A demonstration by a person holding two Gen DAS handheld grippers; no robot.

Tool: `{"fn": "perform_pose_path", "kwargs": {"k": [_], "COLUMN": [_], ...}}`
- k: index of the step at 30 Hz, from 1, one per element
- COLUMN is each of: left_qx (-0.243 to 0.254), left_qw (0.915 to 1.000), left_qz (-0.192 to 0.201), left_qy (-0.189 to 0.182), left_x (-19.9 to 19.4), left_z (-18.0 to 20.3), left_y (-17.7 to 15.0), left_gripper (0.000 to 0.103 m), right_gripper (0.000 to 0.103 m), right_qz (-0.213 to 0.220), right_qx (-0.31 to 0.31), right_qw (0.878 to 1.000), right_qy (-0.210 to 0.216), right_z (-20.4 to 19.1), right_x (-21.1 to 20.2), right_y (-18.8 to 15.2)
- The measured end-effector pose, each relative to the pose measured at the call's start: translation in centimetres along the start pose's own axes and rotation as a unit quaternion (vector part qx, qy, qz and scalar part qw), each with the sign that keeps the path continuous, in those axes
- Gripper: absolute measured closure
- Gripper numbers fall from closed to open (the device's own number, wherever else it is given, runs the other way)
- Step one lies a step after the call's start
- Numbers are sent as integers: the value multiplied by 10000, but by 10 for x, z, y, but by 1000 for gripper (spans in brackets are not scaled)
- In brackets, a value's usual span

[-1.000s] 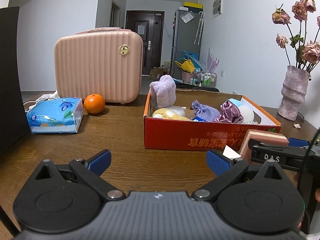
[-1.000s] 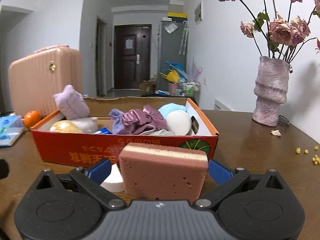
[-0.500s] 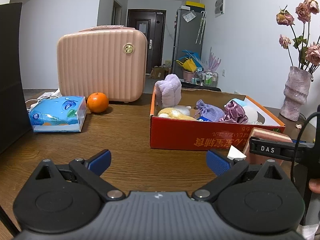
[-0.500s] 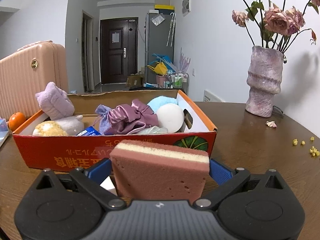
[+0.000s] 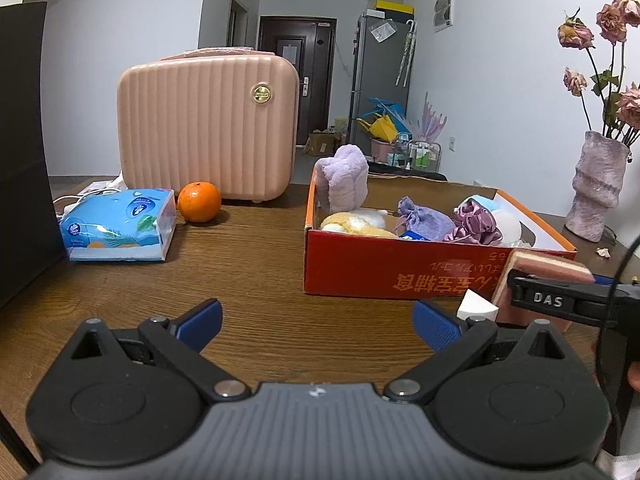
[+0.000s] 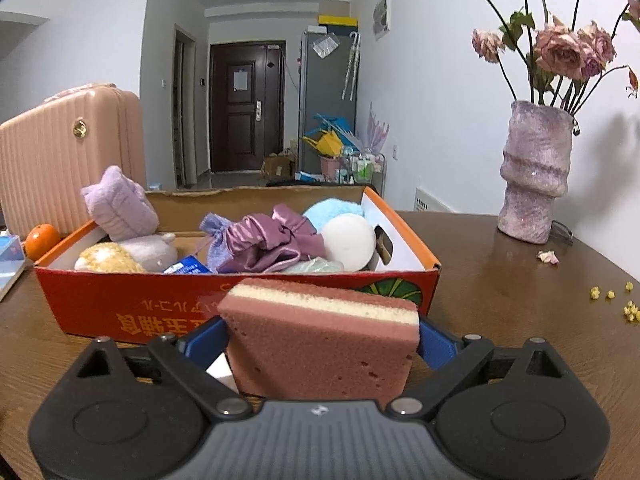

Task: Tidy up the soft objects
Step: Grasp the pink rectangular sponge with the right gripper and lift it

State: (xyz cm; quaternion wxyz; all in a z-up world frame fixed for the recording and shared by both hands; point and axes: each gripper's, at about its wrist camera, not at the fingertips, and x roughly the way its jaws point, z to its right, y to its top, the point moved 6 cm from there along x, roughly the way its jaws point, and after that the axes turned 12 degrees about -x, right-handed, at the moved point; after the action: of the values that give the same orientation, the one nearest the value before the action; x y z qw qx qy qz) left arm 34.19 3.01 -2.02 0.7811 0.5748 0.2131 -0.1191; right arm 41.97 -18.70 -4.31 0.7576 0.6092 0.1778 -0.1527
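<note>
Wooden tabletop carries all items shown. Pink ribbed suitcase stands upright at far left-centre, w/ an orange just in front of it and a blue tissue pack beside the orange. Red cardboard box sits centre, open-topped, holding soft items: lilac plush leaning at its left end, yellow-white plush below it, purple satin pouch mid-box, white ball and light-blue fluffy item toward the right end. Mauve vase w/ dried roses stands on the tabletop, well right of the box; small yellow crumbs lie near the right edge.

Pink sponge w/ cream layer stands upright just in front of the box's near wall, between the blue pads of the right tool. Its jaws have just been closing in on the sponge; both pads now touch the sponge's ends. A small white wedge lies on the tabletop just left of the sponge.

Left tool: jaws spread wide, nothing between them, hovering over bare tabletop to the left of the right tool.
</note>
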Motion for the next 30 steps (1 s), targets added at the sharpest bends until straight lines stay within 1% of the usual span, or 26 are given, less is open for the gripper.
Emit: {"fn": "perform_pose_path", "kwargs": {"k": [13,24,30], "left_qx": [118,182,341], "left_qw": [9998,9995,9988], "left_qz": [-32,-234,-343], "left_qy": [151,85,46], "left_x": [9,26,37], "left_z": [13,46,68], "left_y": [-1,-11,-19], "left_gripper": [0,0,0], "right_gripper": [5,6,6], "right_qz": [370,571,709], "right_qx": [63,170,188], "right_qw": [9993,9982,9973], "right_qy": [94,90,80], "right_z": [17,46,61], "right_x": [-20,-28,-33], "right_y": [1,-1,-2]}}
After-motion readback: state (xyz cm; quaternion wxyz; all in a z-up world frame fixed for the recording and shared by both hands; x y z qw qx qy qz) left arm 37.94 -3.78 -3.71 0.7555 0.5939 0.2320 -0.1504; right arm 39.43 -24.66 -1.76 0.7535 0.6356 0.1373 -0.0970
